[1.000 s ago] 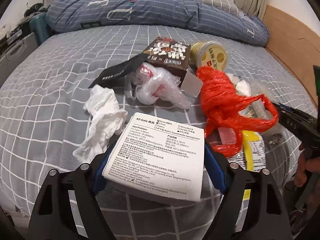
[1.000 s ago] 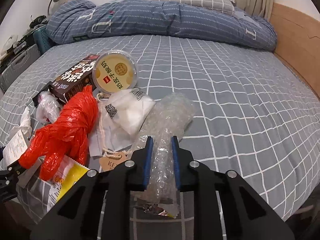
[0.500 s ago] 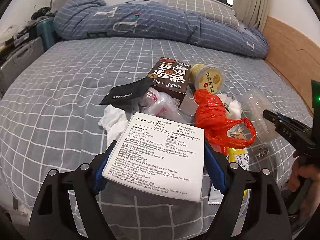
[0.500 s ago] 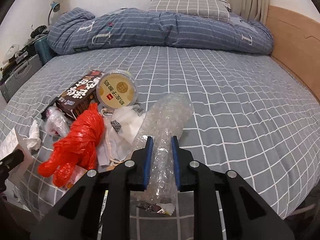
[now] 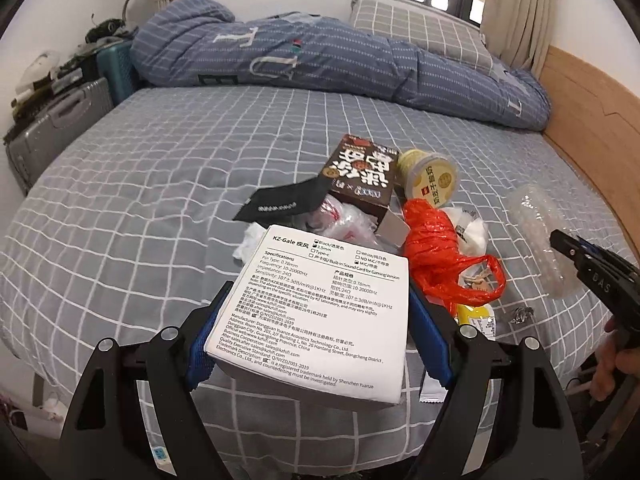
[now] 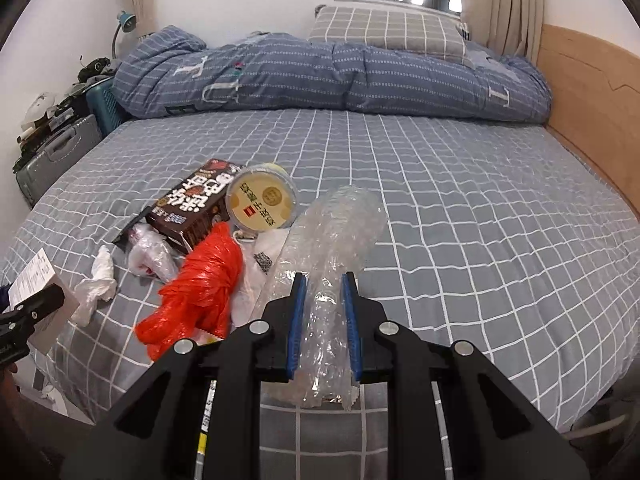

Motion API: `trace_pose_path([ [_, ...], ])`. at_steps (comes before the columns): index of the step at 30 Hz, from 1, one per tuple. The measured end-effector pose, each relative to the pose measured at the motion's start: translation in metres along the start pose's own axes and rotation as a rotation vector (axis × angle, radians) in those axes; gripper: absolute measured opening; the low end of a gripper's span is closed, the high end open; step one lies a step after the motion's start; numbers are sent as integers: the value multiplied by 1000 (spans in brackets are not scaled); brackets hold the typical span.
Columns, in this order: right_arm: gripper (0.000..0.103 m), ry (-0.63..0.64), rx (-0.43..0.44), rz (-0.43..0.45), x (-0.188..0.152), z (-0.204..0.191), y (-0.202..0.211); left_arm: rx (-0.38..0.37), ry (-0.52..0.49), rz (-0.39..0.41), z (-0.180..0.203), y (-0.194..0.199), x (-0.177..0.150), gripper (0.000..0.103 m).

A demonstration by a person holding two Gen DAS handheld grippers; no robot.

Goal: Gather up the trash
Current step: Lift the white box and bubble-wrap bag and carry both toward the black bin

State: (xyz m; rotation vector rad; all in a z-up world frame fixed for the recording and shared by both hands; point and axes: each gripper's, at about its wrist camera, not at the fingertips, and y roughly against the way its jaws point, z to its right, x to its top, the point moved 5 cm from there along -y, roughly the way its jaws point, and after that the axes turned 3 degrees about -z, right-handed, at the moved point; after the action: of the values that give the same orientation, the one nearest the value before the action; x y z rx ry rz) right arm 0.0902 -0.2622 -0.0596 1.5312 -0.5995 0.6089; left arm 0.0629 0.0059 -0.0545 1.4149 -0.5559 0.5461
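The left tongs [image 5: 316, 316] are spread wide and clamp a white box [image 5: 316, 312] by its two sides, the printed specification panel facing up, held above the near edge of the bed [image 5: 160, 168]. The right tongs [image 6: 323, 320] are drawn close together and pinch a crumpled sheet of clear bubble wrap [image 6: 332, 248], which sticks forward past the blue pads [image 6: 298, 328] and hangs above the bed's checked grey sheet. Just beyond both tongs lies a loose heap of rubbish on the sheet: a knotted red plastic bag [image 5: 440, 252], a yellow-lidded round tub [image 5: 432, 178] lying on its side, a dark brown carton [image 5: 362, 174] with large white characters beside the tub, a black flat packet [image 5: 280, 204] partly tucked under the carton, a clear wrapper with red print [image 5: 344, 220], a crumpled white tissue [image 6: 96, 284] at the heap's left edge, and a white pouch [image 5: 468, 232] touching the red bag. A yellow packet [image 5: 476, 318] pokes out from under the red bag near the bed edge. In the left wrist view the white box hides part of the heap. A rolled blue quilt [image 6: 320, 76] and a grey checked pillow [image 6: 384, 30] lie at the head of the bed, well apart from the rubbish, with a wooden board [image 6: 592, 96] along the right side and a grey suitcase [image 5: 52, 128] standing to the left.
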Motion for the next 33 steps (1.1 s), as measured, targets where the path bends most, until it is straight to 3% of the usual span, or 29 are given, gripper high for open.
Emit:
trace_pose_path([
  [11, 18, 47, 54, 27, -9, -22, 32, 41, 22, 20, -3, 23, -6, 79],
  [21, 18, 63, 92, 46, -31, -40, 65, 57, 22, 22, -8, 43, -32, 79],
  [33, 18, 53, 122, 63, -55, -57, 111, 30, 36, 50, 10, 89, -49, 79],
])
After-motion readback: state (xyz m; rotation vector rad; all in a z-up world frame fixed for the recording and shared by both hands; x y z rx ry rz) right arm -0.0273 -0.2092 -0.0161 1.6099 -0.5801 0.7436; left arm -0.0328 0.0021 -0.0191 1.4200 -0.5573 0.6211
